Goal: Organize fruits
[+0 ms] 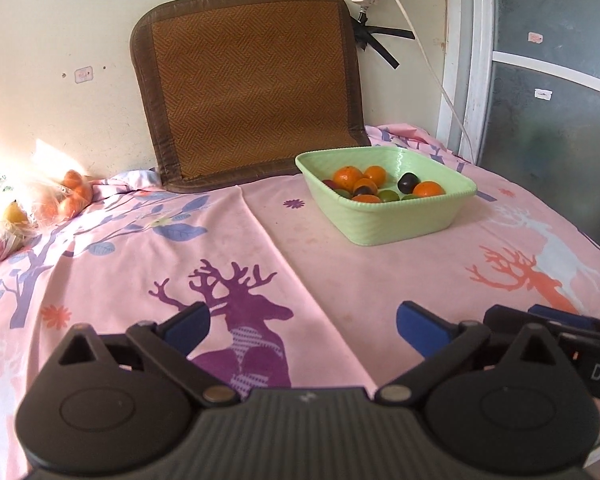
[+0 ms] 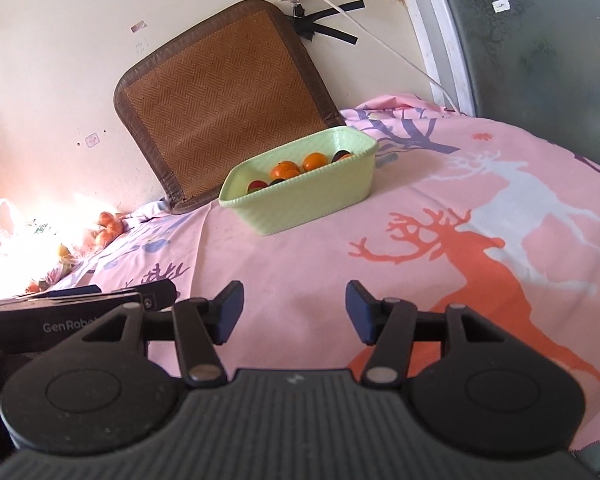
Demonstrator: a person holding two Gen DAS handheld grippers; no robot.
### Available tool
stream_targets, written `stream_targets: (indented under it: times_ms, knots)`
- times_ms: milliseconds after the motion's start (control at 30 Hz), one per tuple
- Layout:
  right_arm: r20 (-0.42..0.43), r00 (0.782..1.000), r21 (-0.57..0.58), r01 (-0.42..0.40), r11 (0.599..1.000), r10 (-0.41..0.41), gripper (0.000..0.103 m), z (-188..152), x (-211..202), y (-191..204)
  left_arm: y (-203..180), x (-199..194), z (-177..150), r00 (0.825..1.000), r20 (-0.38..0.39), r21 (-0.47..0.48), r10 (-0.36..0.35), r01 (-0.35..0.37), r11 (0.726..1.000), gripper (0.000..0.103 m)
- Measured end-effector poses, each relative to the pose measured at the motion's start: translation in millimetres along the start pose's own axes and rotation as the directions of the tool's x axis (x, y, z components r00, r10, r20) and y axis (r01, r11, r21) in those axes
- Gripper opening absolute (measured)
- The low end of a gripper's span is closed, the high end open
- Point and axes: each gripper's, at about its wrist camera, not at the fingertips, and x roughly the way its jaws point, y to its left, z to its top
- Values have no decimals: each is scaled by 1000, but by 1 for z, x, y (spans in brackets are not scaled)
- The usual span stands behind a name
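Both hand-held grippers were released and empty: the left hand-held gripper [image 1: 302,330] gaped wide, the right hand-held gripper [image 2: 295,312] somewhat less, above a pink deer-print sheet [image 1: 260,248]. At one o'clock, a green basket [image 1: 384,224] held oranges [image 1: 348,176] and dark plums [image 1: 408,182]. At nine o'clock, bagged fruit [image 1: 70,196] was lost in sun glare.

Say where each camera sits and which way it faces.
Left wrist: on the left gripper, open over the pink sheet, facing the green basket; the right gripper shows at right.
Right wrist: on the right gripper, open, facing the basket; the left gripper shows at left.
Shared: basket, woven mat, wall.
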Motion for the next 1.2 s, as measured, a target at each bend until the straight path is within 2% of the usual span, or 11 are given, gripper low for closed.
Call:
stream_targets:
  times_ms: [100, 233, 500, 800, 1200]
  knots:
    - [-6, 1000, 4, 3, 1000, -3, 59, -1, 2, -1, -1, 1, 0, 1000, 6, 11, 22, -22, 1000, 103]
    - [-10, 1000, 11, 7, 1000, -7, 59, -2, 2, -2, -4, -1, -1, 995, 42, 40, 95, -96, 995, 103]
    - [-10, 1000, 16, 11, 1000, -11, 60, -2, 2, -3, -7, -5, 2, 985, 60, 49, 160, -163, 985, 103]
    - [-9, 1000, 19, 12, 1000, -12, 61, -2, 2, -3, -5, -7, 4, 991, 11, 37, 133, -133, 990, 103]
    - [-12, 1000, 23, 11, 1000, -11, 63, -3, 2, -5, -5, -3, 2, 990, -6, 47, 138, -137, 989, 103]
